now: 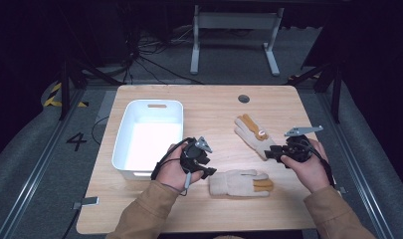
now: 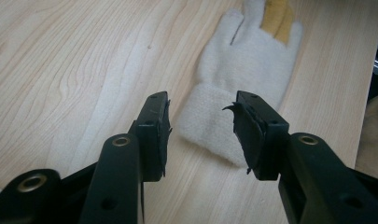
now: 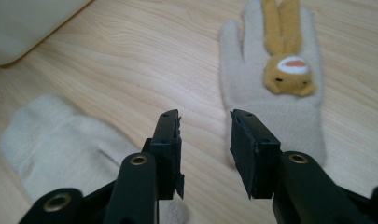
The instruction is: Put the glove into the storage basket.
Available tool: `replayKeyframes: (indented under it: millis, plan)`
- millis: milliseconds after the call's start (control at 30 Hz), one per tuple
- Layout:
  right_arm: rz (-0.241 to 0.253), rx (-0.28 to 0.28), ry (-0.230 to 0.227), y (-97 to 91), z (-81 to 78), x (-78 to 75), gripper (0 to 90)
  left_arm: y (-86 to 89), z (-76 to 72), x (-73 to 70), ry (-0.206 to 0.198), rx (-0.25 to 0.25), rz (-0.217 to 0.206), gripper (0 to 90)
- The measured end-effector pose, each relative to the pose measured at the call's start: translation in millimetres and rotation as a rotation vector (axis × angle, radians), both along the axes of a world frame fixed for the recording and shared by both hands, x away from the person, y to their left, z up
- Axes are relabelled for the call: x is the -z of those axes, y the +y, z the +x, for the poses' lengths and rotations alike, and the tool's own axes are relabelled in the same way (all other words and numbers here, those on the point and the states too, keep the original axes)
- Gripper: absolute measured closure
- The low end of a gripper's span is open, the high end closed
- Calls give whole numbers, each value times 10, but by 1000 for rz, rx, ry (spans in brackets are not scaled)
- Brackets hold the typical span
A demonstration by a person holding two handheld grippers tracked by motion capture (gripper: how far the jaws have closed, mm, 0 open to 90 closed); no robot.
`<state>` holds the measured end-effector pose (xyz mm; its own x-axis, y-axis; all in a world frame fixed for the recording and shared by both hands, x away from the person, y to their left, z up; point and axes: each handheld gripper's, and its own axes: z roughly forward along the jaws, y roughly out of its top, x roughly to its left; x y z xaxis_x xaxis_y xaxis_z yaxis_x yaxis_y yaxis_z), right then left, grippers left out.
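Currently the left gripper (image 2: 200, 126) stands with its 2 jaws parted and nothing between the pads; the gap frames the cuff of the near glove (image 2: 245, 70), which lies flat on the table (image 2: 60, 70) just ahead of the tips. This alignment suggests a straddle of the cuff, the thickest and easiest edge to pinch. In the high view the left gripper (image 1: 203, 167) sits just beside that near glove (image 1: 240, 182), whose fingers point away from it toward the person's right.

The right gripper (image 3: 205, 135) likewise has its jaws apart and empty. Its tips hover near the wrist end of the far glove (image 3: 275, 88), which lies palm-flat with a brown animal patch (image 3: 289, 70) facing up. In the high view the right gripper (image 1: 271, 153) meets the far glove (image 1: 252, 134) at its cuff end.

Each hand addresses 1 glove, so neither arm crosses the other. The white bin (image 1: 148, 137) stands open to the left of both gloves, likely the destination. Neither glove is lifted yet.
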<state>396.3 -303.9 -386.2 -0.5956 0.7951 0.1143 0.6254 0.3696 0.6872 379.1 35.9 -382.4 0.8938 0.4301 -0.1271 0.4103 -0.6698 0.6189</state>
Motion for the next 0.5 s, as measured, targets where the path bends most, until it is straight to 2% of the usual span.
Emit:
replayKeyframes:
  millis: [233,400,433,467,500]
  plan:
    - [-22,13,18,5,303,28,631,-18,2,18,5,0,3,557]
    - [-60,20,18,29,545,88,630,-30,9,35,4,3,9,556]
    - [-60,20,18,29,545,88,630,-30,9,35,4,3,9,556]
    - [-80,22,12,39,635,113,627,-28,13,45,9,3,11,556]
    - [-80,22,12,39,635,113,627,-28,13,45,9,3,11,556]
